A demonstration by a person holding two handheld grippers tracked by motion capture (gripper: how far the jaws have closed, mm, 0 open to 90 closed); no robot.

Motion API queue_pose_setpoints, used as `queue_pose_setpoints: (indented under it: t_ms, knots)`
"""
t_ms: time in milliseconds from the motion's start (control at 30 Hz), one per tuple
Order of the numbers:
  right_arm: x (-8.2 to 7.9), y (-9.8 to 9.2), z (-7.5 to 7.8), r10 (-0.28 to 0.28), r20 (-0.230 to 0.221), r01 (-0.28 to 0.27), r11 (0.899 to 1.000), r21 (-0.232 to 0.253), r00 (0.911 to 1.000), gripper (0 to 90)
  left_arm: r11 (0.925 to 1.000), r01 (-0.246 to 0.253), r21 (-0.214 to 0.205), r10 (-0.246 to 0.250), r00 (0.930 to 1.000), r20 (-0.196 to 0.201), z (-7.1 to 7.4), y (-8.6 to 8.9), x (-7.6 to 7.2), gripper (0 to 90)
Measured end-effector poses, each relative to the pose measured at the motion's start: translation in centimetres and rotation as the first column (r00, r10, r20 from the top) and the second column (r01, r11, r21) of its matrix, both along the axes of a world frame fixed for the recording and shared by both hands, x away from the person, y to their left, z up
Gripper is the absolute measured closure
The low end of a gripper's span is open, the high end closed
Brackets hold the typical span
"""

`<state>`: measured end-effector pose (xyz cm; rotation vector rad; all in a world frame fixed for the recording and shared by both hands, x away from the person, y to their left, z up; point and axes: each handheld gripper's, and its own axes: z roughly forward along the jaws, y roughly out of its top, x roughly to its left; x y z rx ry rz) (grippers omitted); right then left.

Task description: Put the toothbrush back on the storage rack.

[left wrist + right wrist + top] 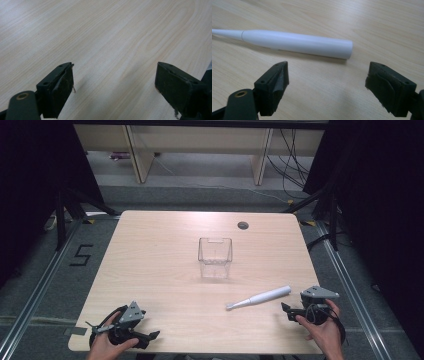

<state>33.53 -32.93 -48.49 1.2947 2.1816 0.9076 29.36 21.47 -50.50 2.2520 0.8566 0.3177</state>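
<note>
A white electric toothbrush (pixel 260 297) lies flat on the wooden table (pixel 165 245), right of centre, its thick handle end toward the right. My right gripper (pixel 286 309) rests near the table's front right, just short of that handle end, open. In the right gripper view the toothbrush (pixel 297 43) lies crosswise a little beyond the spread jaws, untouched by them. A clear plastic cup (pixel 215 257) stands upright in the middle of the table. My left gripper (pixel 152 336) sits open at the front left corner, with bare wood (pixel 112 50) between its jaws.
A round cable hole (pixel 243 225) sits near the table's far edge. Beyond the table are light wooden furniture legs (pixel 140 155) and loose cables (pixel 292 165) on grey floor. Black stands flank both sides.
</note>
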Motion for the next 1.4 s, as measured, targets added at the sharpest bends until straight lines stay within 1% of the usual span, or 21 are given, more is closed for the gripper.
queue_pose_setpoints:
  t_ms: [67,167,200,300,333,400,600,633,800,867,933,967,1000,1033,1067,1133,1233,1267,1300,1333,1400]
  knots:
    - [-0.1,0.1,0.1,-0.017,-0.003,0.017,1.0,-0.006,0.9998,19.4,1.0,0.002,0.002,-0.002,1.0,0.0,0.0,0.0,0.0,15.0]
    - [-0.3,0.4,0.3,-0.04,-0.023,0.041,0.999,0.028,0.9989,21.0,1.0,0.004,0.003,-0.004,1.0,0.001,0.0,0.0,0.0,15.0]
    - [0.0,0.1,0.3,-0.003,0.024,0.003,1.0,0.002,0.9997,22.1,1.0,0.002,0.003,-0.002,1.0,0.001,0.0,0.0,0.0,15.0]
    - [-0.1,0.3,0.5,-0.025,0.019,0.025,1.0,0.018,0.9995,22.3,1.0,0.001,0.001,-0.001,1.0,0.001,0.0,0.0,0.0,15.0]
    - [0.3,0.1,0.4,0.005,0.041,-0.006,1.0,0.01,0.9992,22.5,1.0,0.001,0.001,-0.001,1.0,0.0,0.0,0.0,0.0,15.0]
    - [0.4,0.2,0.5,-0.019,0.021,0.019,1.0,0.022,0.9996,22.5,1.0,0.001,0.002,-0.001,1.0,0.0,0.0,0.0,0.0,15.0]
    - [0.9,0.2,0.8,-0.051,0.028,0.05,0.998,0.047,0.9983,22.8,1.0,-0.009,-0.003,0.009,1.0,0.0,0.0,0.0,0.1,15.0]
    - [1.1,0.1,0.7,-0.05,0.049,0.048,0.998,0.04,0.9975,22.9,0.9999,-0.01,-0.003,0.01,1.0,-0.001,0.0,0.0,0.1,15.0]
    - [1.8,0.1,0.9,-0.059,0.036,0.056,0.995,0.077,0.9976,25.0,0.9999,-0.011,-0.003,0.011,0.9999,-0.002,-0.1,0.0,0.1,15.0]
    - [1.9,0.3,1.0,-0.055,0.031,0.053,0.996,0.067,0.998,26.5,0.9998,-0.014,-0.017,0.014,0.9999,-0.004,-0.1,-0.1,0.0,15.0]
    - [2.3,0.6,1.2,-0.053,0.045,0.05,0.997,0.063,0.9976,34.3,0.9999,-0.011,-0.002,0.011,0.9999,-0.001,0.0,0.0,0.1,15.0]
    - [2.3,0.6,1.2,-0.053,0.045,0.05,0.997,0.063,0.9976,34.3,0.9999,-0.011,-0.002,0.011,0.9999,-0.001,0.0,0.0,0.1,15.0]
    - [2.6,0.7,1.4,-0.042,0.038,0.039,0.996,0.082,0.9984,42.4,0.9999,-0.012,-0.004,0.012,0.9999,-0.003,-0.1,0.0,0.1,15.0]
    - [2.6,0.7,1.4,-0.042,0.038,0.039,0.996,0.082,0.9984,42.4,0.9999,-0.012,-0.004,0.012,0.9999,-0.003,-0.1,0.0,0.1,15.0]
    - [3.1,0.9,1.6,-0.035,0.067,0.031,0.998,0.063,0.9971,56.0,1.0,-0.006,-0.007,0.006,1.0,-0.005,-0.1,0.0,0.1,15.0]
    - [3.7,1.1,1.7,-0.023,0.064,0.02,0.998,0.052,0.9977,64.1,0.9999,-0.011,-0.004,0.011,0.9999,0.0,0.0,0.1,0.0,15.0]
    - [4.3,1.3,1.5,-0.017,0.049,0.015,0.999,0.039,0.9987,70.6,0.9999,-0.014,-0.006,0.014,0.9999,-0.003,0.0,0.0,0.1,15.0]
    - [4.8,1.7,1.3,-0.003,0.019,0.003,1.0,0.031,0.9998,75.4,0.9999,-0.01,-0.005,0.01,0.9999,-0.002,0.0,0.0,0.1,15.0]
    - [4.8,1.7,1.3,-0.003,0.019,0.003,1.0,0.031,0.9998,75.4,0.9999,-0.01,-0.005,0.01,0.9999,-0.002,0.0,0.0,0.1,15.0]
    - [5.3,2.0,1.1,0.016,0.036,-0.016,1.0,-0.005,0.9992,79.8,1.0,-0.008,-0.002,0.008,1.0,-0.002,0.0,0.0,0.1,15.0]
    - [5.7,2.3,1.1,0.022,0.028,-0.022,1.0,-0.009,0.9994,83.6,0.9999,-0.01,-0.004,0.01,0.9999,-0.001,0.0,0.0,0.1,15.0]
